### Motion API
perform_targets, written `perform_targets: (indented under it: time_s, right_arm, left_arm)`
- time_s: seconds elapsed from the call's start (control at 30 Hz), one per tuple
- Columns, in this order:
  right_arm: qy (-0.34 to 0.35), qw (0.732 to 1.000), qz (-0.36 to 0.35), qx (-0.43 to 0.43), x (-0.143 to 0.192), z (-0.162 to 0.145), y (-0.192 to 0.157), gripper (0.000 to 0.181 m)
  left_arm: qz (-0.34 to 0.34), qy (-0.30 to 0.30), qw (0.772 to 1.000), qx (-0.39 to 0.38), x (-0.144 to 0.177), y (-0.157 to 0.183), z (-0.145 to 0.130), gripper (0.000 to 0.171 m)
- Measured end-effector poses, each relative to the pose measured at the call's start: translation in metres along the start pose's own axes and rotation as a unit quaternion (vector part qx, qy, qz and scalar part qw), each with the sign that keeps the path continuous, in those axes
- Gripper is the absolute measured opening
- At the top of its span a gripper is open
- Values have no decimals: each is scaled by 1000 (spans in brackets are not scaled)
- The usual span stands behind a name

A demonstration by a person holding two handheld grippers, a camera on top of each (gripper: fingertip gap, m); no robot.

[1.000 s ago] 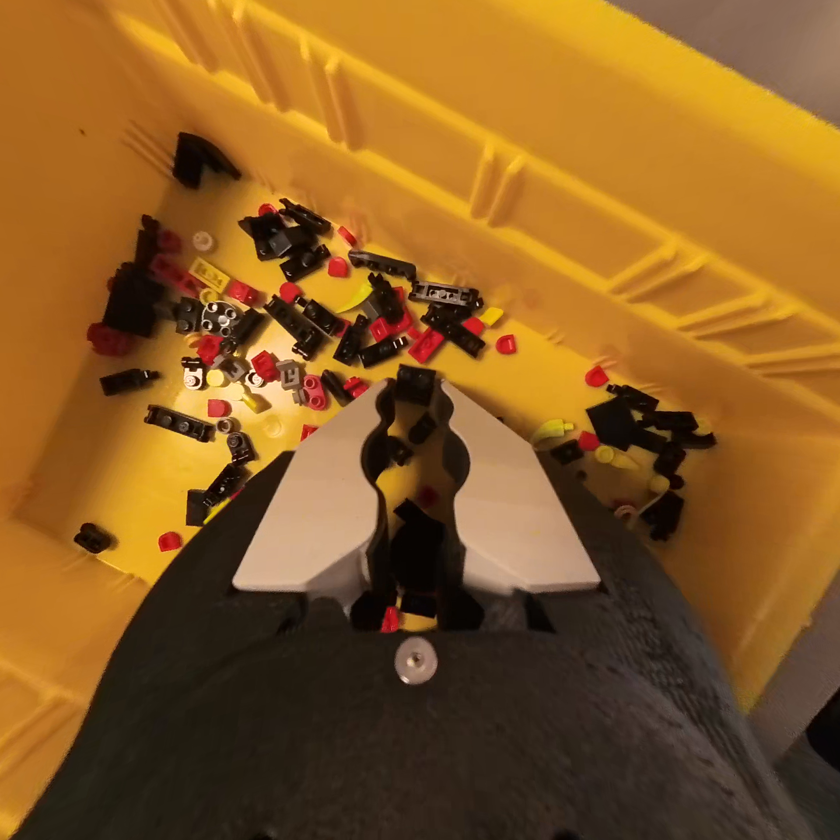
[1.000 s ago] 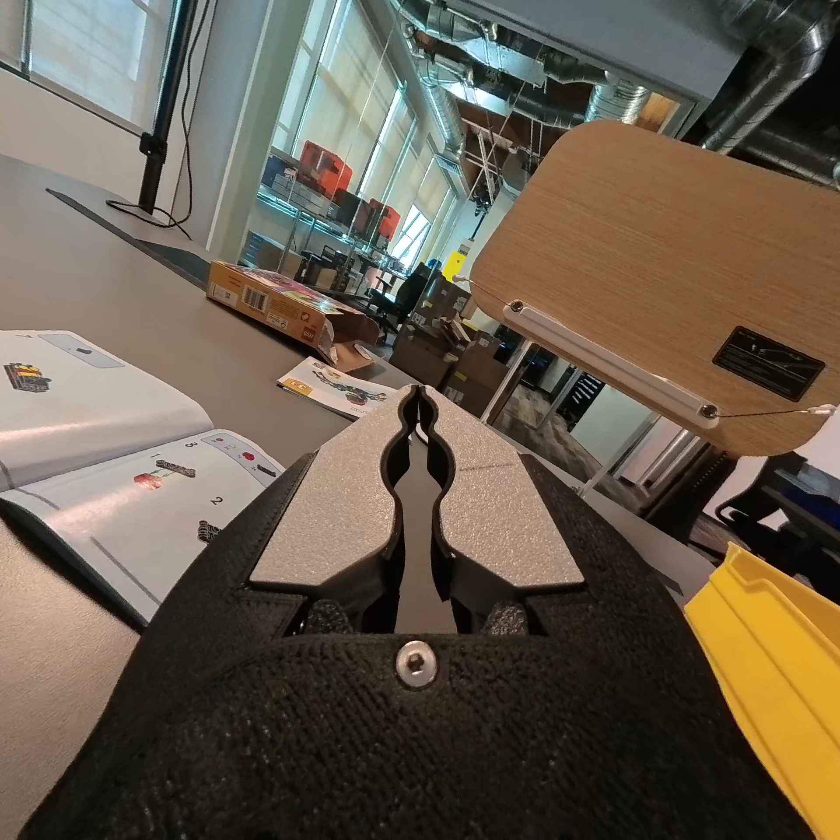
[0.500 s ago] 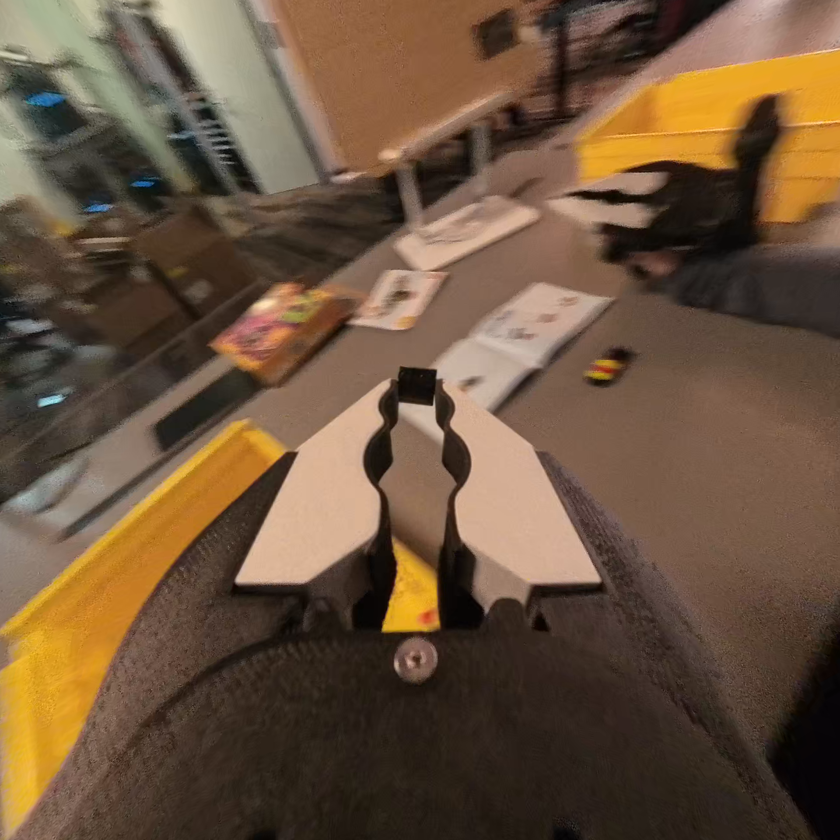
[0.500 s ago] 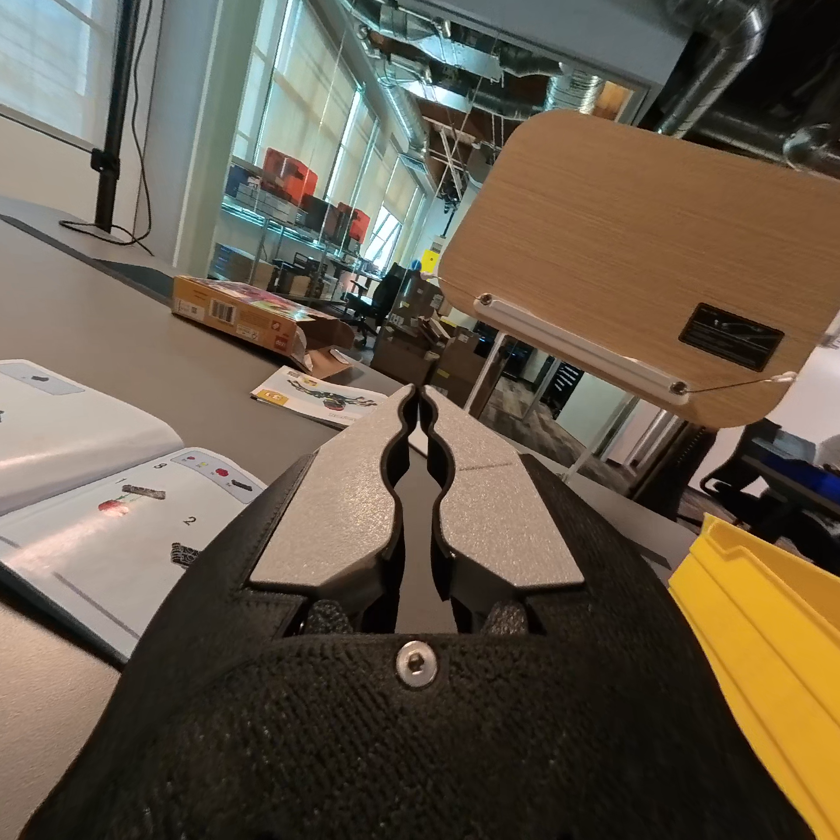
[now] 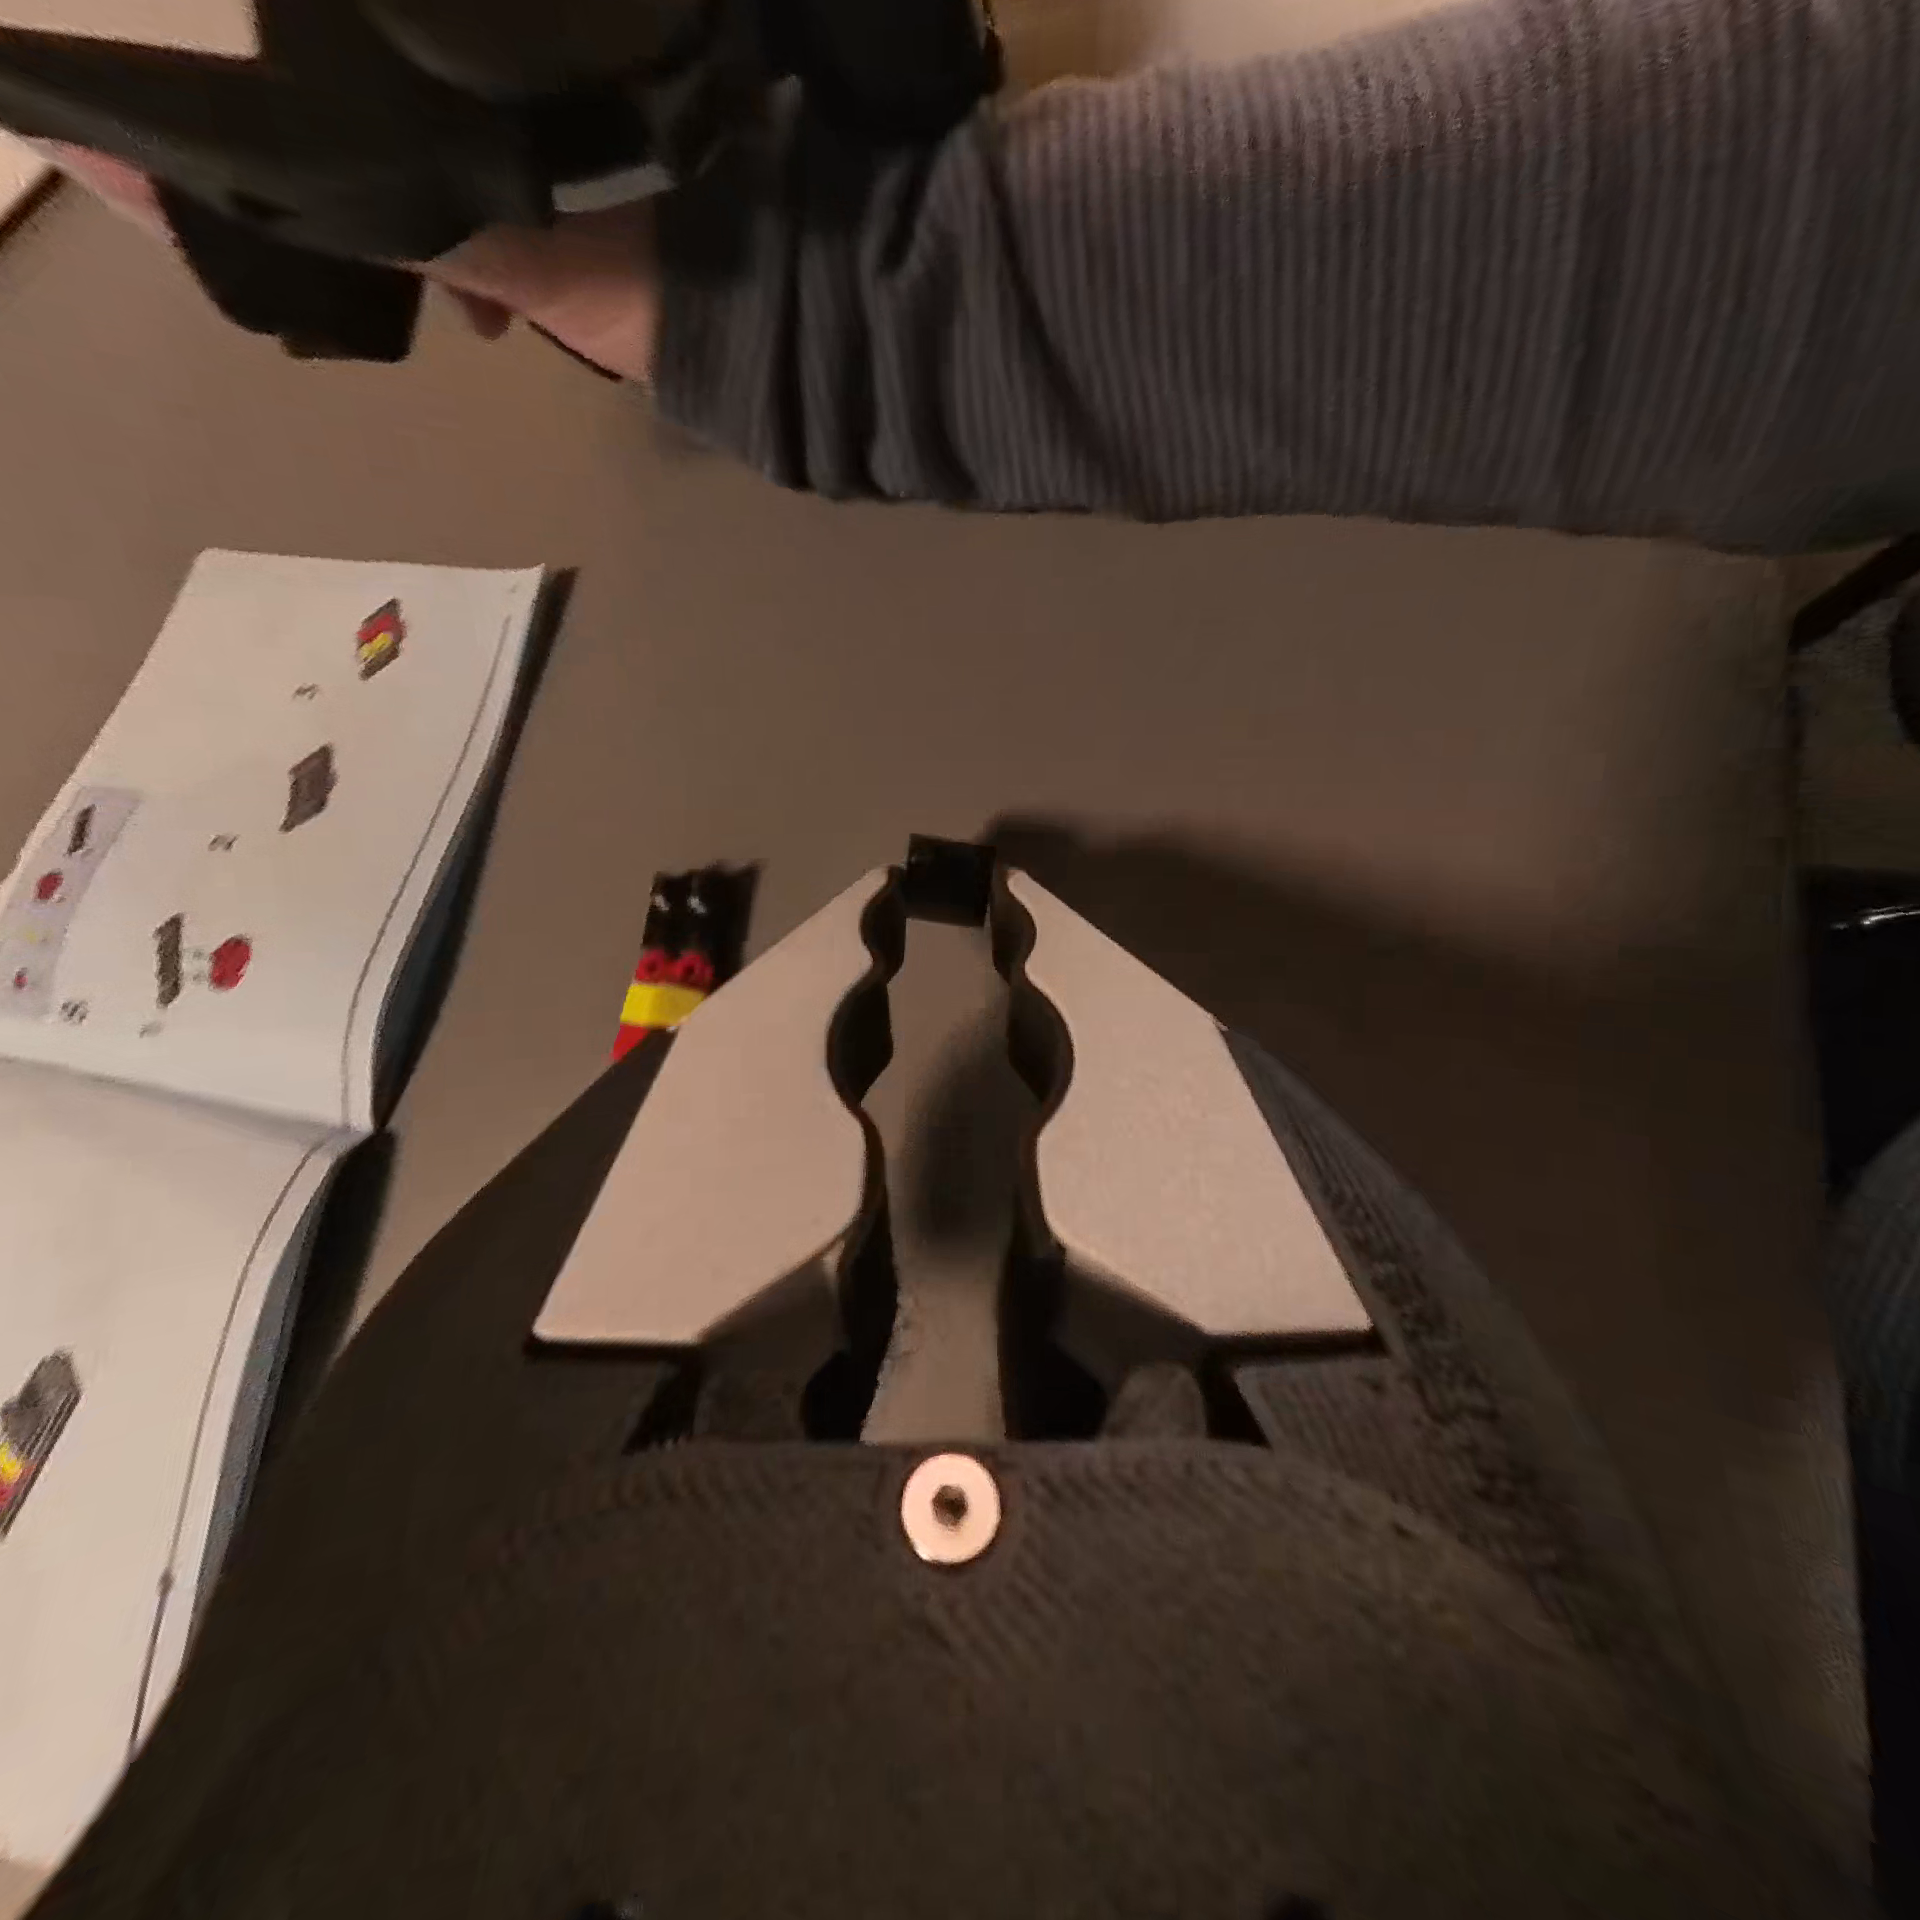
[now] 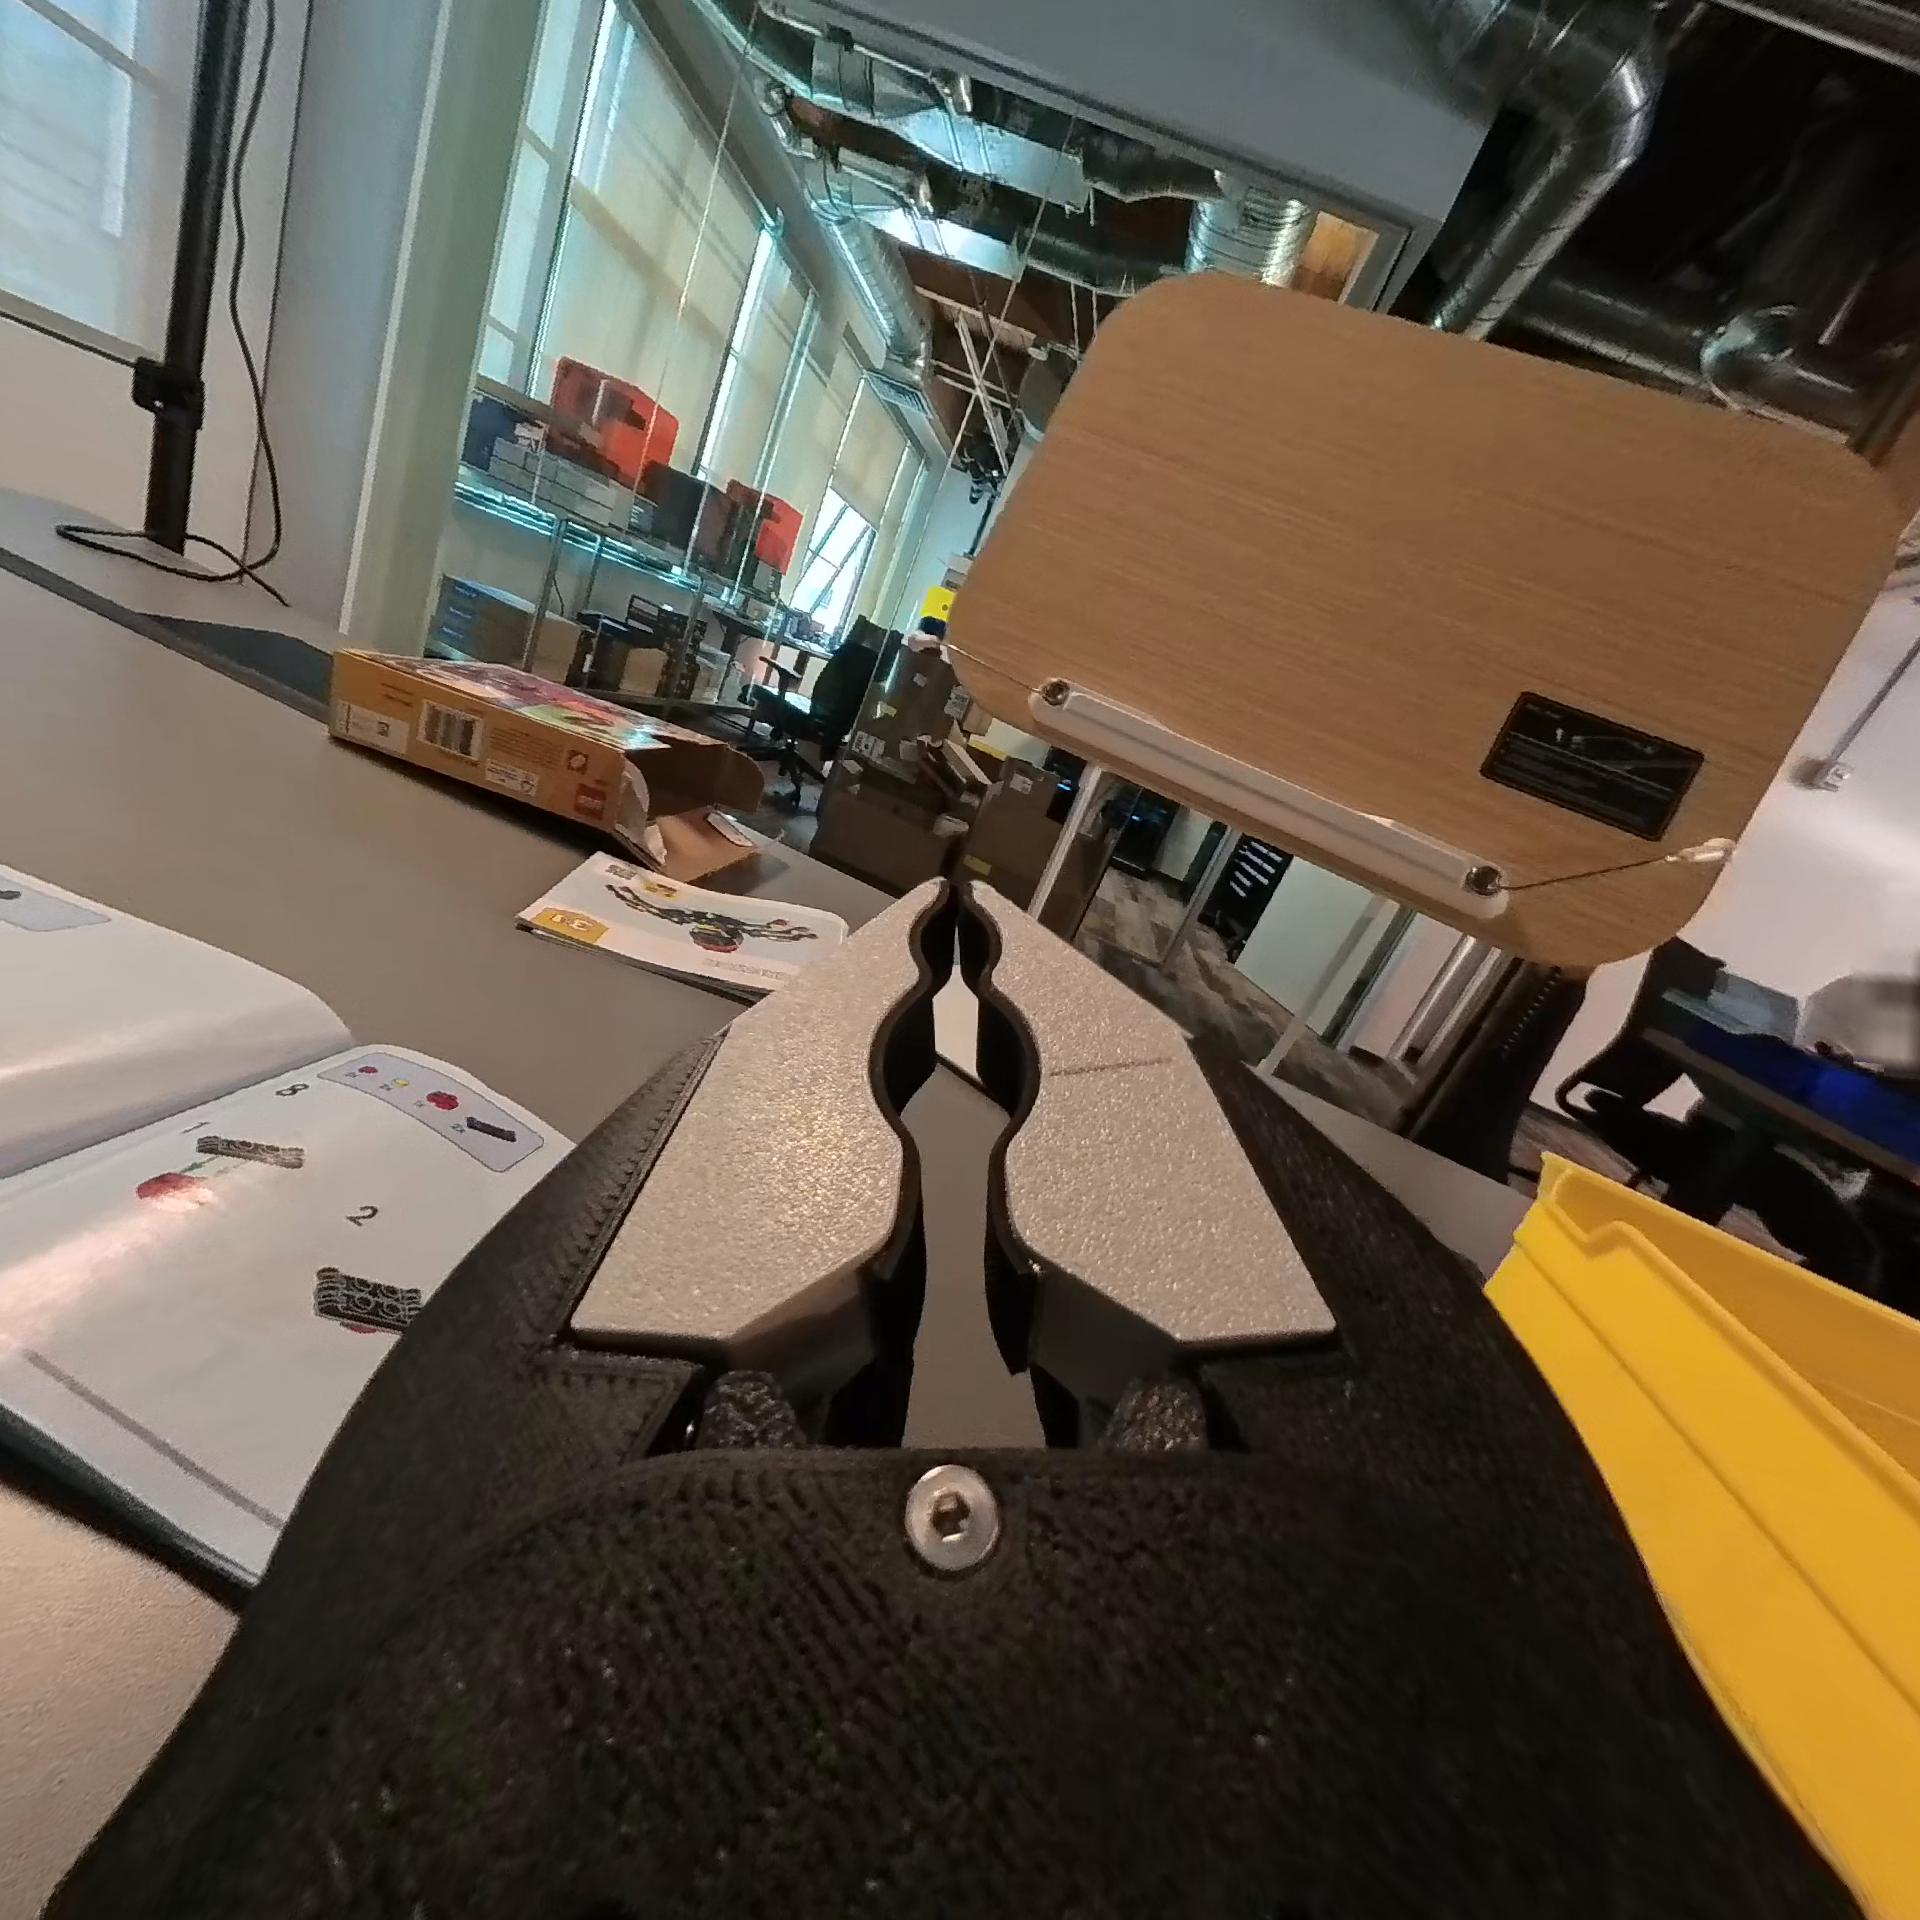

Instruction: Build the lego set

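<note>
Fingertips of the left gripper (image 5: 948, 883) pinch a small black lego piece (image 5: 945, 879), squarish, no long axis to tell, held over the grey table (image 5: 1195, 707). Just left of that piece lies the partly built model (image 5: 675, 961), a narrow strip with its black end pointing away from the gripper and red and yellow at the near end. Farther left of it lies the open instruction booklet (image 5: 260, 831). Beyond it a grey ribbed sleeve (image 5: 1299, 281) crosses the table. The right gripper (image 6: 957, 902) is nearly closed and empty, beside a yellow bin (image 6: 1714, 1382).
</note>
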State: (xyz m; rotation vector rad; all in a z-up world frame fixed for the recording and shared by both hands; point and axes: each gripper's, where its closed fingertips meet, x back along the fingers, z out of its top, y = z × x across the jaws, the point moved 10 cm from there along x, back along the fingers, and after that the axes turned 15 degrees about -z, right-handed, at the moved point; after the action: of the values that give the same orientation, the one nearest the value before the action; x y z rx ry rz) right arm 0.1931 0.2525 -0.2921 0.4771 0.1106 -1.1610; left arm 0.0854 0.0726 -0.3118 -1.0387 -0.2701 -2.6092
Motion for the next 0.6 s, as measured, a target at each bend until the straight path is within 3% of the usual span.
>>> perform_targets:
  time_s: [0.13, 0.23, 0.33, 0.47, 0.5, 0.57, 0.6]
  right_arm:
    - [-26, 999, -43, 7, -3, -4, 5, 0]
    - [-17, 999, -37, -4, -3, -3, 6, 2]
    - [-13, 999, -27, -11, -2, -3, 6, 3]
    - [-11, 1000, -17, -21, -1, -3, 6, 3]
    - [-8, 1000, -12, -21, -1, -3, 6, 3]
    - [-3, 1000, -6, -25, 1, -2, 6, 3]
    - [-2, 1000, -4, -24, 0, -2, 5, 3]
  left_arm:
    - [4, -15, 1000, -13, -16, -8, 2, 16]
    - [14, 18, 1000, -8, -17, -10, -2, 18]
    - [24, 43, 999, -12, -9, -8, -6, 48]
    - [115, 105, 987, -49, 18, -16, -10, 55]
    - [147, 122, 980, -56, 26, -21, -12, 64]
    - [185, 161, 966, -78, 36, -30, -19, 99]
    - [196, 172, 962, -82, 40, -33, -23, 102]
